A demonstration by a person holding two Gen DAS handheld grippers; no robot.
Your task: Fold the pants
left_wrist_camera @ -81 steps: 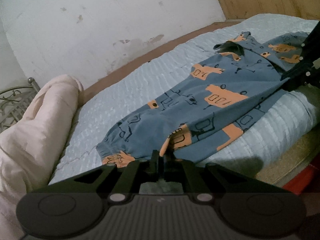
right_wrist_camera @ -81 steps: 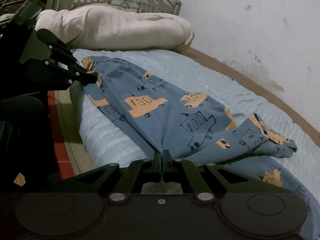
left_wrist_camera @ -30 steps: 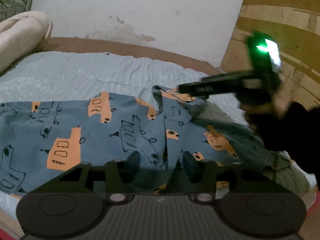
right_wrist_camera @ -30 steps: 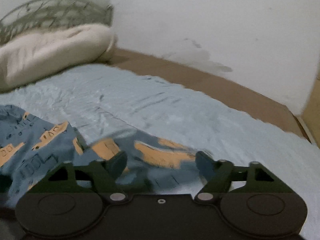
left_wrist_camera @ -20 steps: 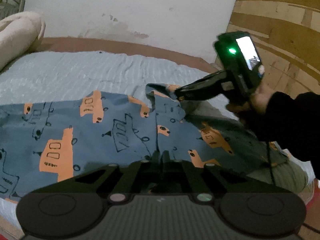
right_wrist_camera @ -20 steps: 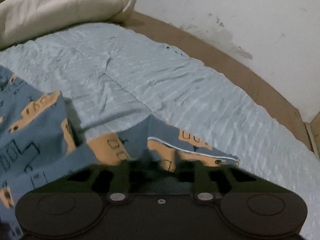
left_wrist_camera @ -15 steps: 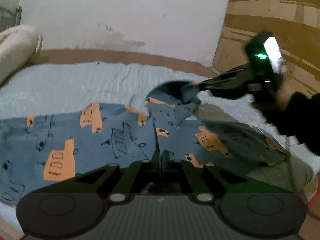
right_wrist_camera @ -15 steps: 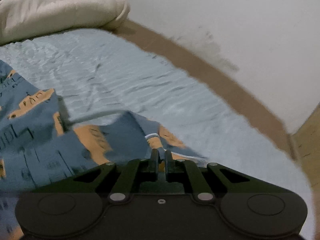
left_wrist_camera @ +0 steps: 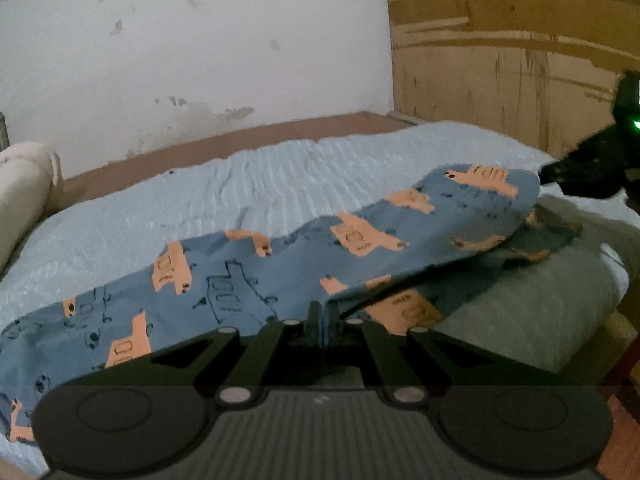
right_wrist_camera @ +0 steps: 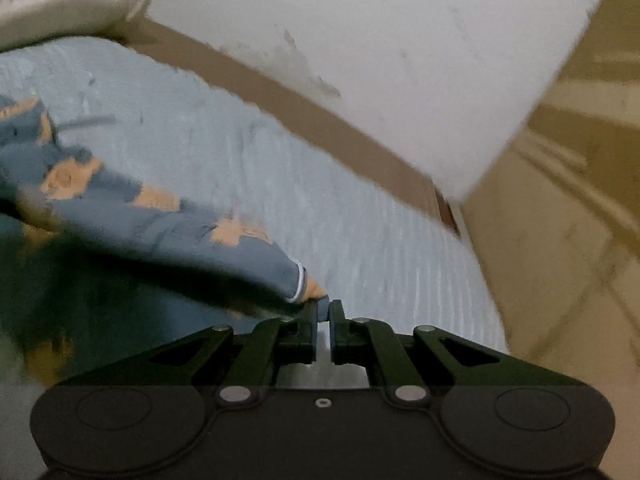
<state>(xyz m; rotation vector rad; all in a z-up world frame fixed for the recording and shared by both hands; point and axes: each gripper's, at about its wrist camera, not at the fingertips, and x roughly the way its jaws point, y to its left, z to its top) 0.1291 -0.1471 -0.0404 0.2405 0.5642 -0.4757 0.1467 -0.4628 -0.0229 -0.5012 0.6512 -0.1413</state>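
Working over a bed (left_wrist_camera: 280,176) covered in a ribbed pale-blue sheet, we are facing a scuffed white wall (left_wrist_camera: 200,40) with a brown frame edge running along its foot. Wooden panelling (left_wrist_camera: 500,60) is filling the room's corner toward 2 o'clock in the left wrist view, and a cream rolled duvet (left_wrist_camera: 24,192) is lying at the bed's 9 o'clock end.

The blue pants (left_wrist_camera: 240,280), printed with orange vehicles, are stretching across the sheet from 8 o'clock toward 2 o'clock, their far part lifted off the bed and a lower layer showing beneath it near the mattress edge.

Our left claw (left_wrist_camera: 323,316) is sitting low at 6 o'clock, its fingers pressed together on a fold of the pants at the near edge. Our right claw (right_wrist_camera: 324,312) is pointing toward the wall, tilted, and its fingers are pinching a corner of the pants, where a white-trimmed hem is showing. In the left wrist view that right claw (left_wrist_camera: 560,172) is reaching in from 3 o'clock, holding the raised end of the fabric, a green light glowing on its body.
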